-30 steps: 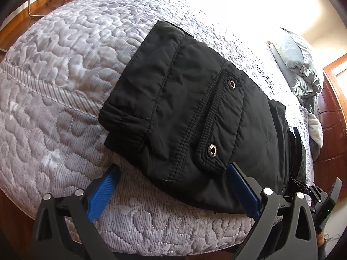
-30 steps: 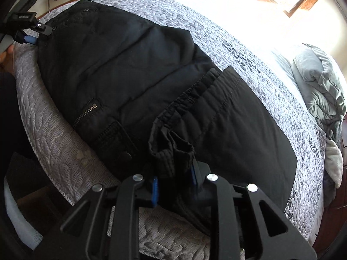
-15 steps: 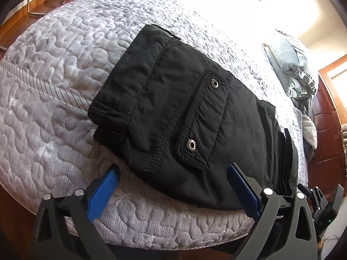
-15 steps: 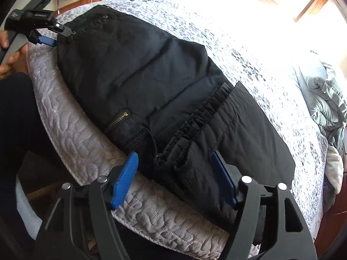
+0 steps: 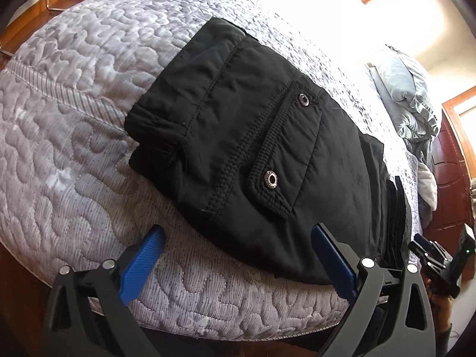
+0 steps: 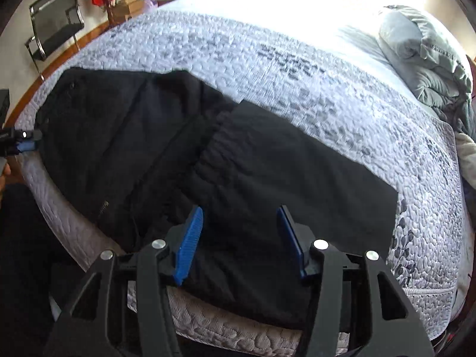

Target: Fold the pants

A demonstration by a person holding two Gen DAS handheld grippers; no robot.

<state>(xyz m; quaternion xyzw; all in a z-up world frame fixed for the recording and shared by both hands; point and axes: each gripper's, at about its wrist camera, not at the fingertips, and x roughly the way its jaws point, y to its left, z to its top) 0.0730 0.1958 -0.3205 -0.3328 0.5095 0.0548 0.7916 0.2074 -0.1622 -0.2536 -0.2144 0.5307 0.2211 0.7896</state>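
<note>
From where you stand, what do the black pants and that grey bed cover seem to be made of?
The pants look like a smooth woven synthetic, perhaps nylon, with a faint sheen, fine wrinkles, ribbed stitched seams and shiny metal-looking snaps on the pocket flap. The bed cover looks like padded, quilted fabric, matte, with puffed wavy stitching and tiny dots. The exact fibres cannot be told.

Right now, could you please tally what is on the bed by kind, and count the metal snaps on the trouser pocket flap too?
Black pants: 1
Metal snaps on the pocket flap: 2
Grey bundled bedding at the far end of the bed: 1
Total: 4
</note>
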